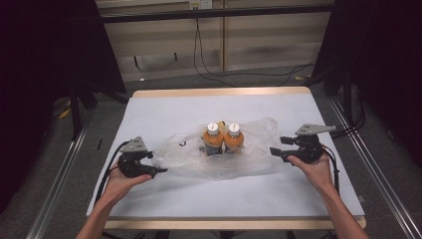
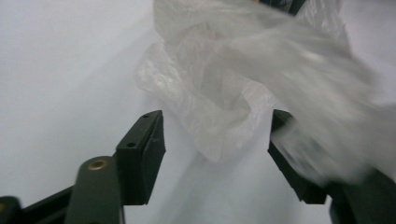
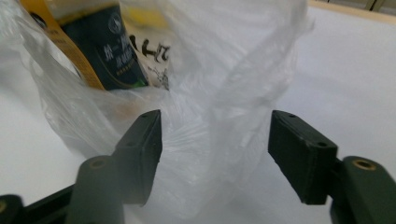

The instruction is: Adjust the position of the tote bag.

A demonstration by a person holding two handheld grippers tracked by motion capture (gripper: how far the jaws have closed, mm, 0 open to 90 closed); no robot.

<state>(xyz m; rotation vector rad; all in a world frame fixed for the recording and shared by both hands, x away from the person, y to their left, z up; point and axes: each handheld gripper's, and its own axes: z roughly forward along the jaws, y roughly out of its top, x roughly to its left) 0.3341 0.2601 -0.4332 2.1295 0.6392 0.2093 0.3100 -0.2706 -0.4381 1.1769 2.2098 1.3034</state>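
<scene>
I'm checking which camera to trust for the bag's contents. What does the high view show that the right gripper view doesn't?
The high view alone takes in two orange bottles with white caps standing upright inside the clear plastic bag, the left gripper at the bag's left end and the wooden table edge. The right gripper view alone gives a close look at a dark printed label through the plastic. Both show the bag, the white tabletop and the right gripper, its jaws open around bag film.

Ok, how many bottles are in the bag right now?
2. Both stand upright side by side in the middle of the clear plastic bag: left bottle, right bottle. Crumpled plastic could hide something smaller behind them.
</scene>
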